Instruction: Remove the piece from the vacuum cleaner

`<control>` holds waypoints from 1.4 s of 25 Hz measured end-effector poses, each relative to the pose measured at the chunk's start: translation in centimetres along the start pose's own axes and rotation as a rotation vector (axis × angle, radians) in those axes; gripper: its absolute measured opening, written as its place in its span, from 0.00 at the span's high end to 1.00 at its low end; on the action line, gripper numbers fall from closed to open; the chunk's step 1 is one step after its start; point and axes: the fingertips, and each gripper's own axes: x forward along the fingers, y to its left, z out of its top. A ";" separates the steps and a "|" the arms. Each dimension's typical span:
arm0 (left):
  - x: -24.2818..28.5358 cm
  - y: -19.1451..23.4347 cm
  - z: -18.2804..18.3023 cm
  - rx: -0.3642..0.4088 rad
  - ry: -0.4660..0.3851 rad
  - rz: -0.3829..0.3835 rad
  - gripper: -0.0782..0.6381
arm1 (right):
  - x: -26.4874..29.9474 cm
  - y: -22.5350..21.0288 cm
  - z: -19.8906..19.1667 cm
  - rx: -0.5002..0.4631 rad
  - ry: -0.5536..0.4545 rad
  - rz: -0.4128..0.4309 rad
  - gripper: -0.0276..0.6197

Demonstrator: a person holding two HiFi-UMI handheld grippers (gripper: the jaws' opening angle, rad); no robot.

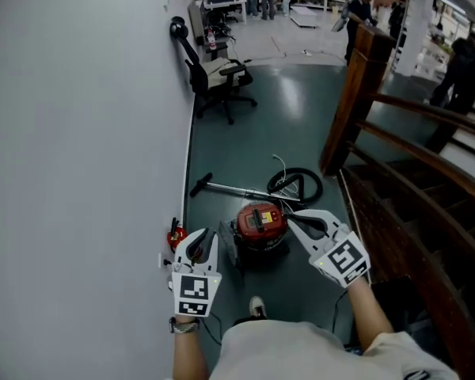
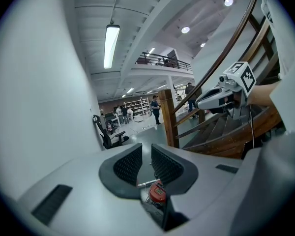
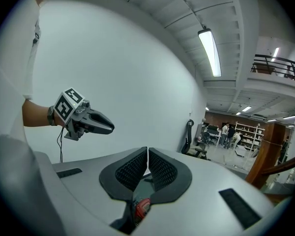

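Vacuum cleaner (image 1: 260, 226) stands on floor (image 1: 277, 125), hose (image 1: 319, 187) beside.

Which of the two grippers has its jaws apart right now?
The left gripper: a clear gap shows between its pads, with nothing in it, whereas the right gripper has its pads touching.

Wall (image 1: 79, 133) left, banister (image 1: 358, 105) right (vacuum cleaner (image 1: 260, 225) between)

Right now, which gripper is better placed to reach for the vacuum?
Probably left: the left gripper has open, empty jaws; the right gripper is shut. Both hover over the vacuum, touching nothing.
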 end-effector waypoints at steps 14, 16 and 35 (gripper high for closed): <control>4.4 3.8 -0.9 -0.041 0.006 -0.066 0.81 | 6.8 -2.4 -3.7 0.067 0.069 -0.024 0.91; 5.2 4.4 -1.0 -0.053 0.000 -0.070 0.81 | 7.5 -2.8 -4.2 0.090 0.076 -0.036 0.91; 15.0 5.8 -11.6 -0.240 0.120 -0.073 0.79 | 18.7 -6.0 -20.3 0.245 0.216 0.005 0.91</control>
